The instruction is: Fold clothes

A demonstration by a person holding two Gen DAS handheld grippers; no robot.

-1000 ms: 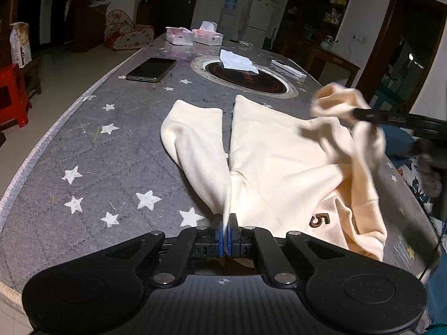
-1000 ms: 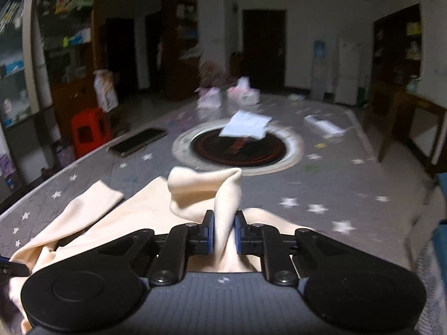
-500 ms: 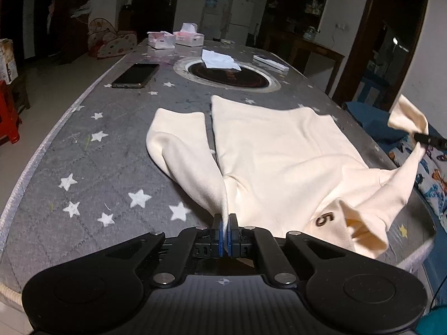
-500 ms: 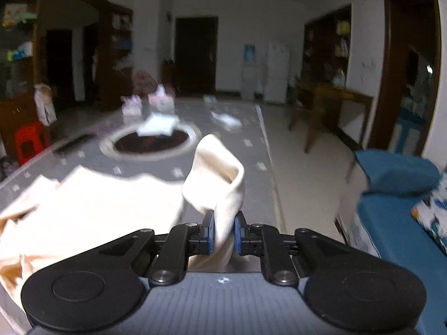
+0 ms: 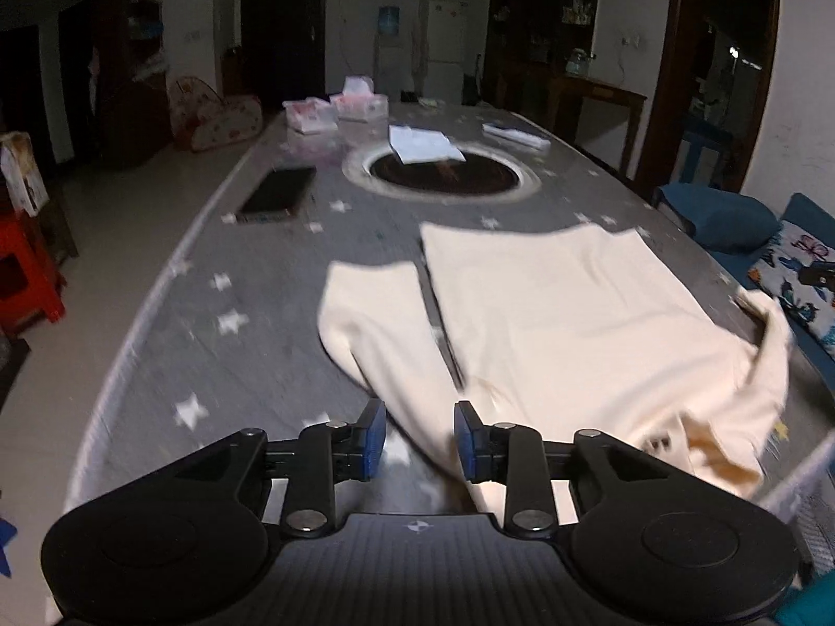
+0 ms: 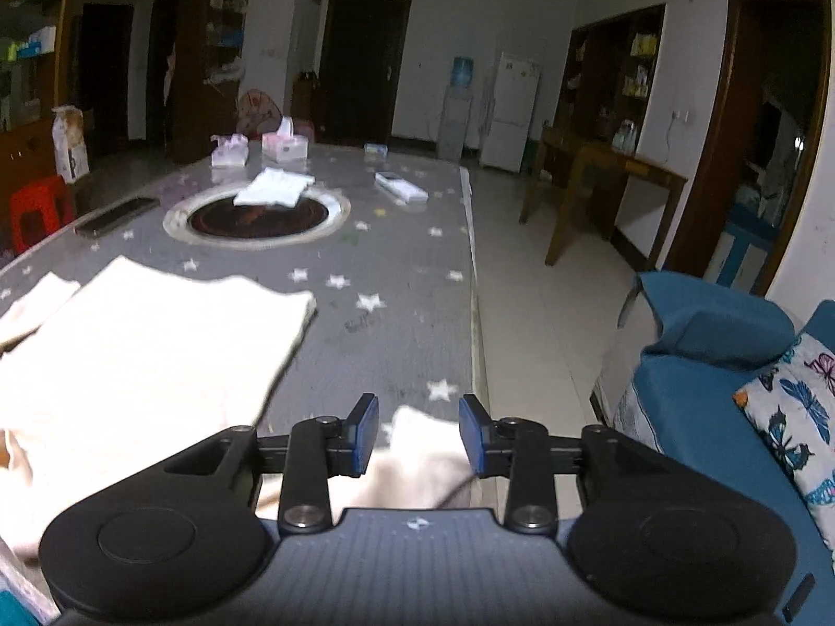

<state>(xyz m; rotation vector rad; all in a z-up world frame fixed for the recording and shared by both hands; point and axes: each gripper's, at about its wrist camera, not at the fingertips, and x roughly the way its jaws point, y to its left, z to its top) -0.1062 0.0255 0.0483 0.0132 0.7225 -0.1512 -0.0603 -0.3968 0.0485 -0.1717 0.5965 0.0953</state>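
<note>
With both jaws spread wide, the left tool (image 5: pixel 419 438) and right tool (image 6: pixel 419 435) grasp nothing; the cream shirt (image 5: pixel 563 313) lies spread on the star-patterned bench (image 5: pixel 250 281), its sleeves close under the fingertips. Judging by this, a clean fold wants the rumpled right sleeve (image 6: pixel 417 461) flattened first, then each tool pinching a single layer near the hem corners.

Motion blur smears the cream garment (image 5: pixel 548 313); its near end, below the phone (image 5: pixel 276 195), disappears behind the left gripper (image 5: pixel 417 441).
</note>
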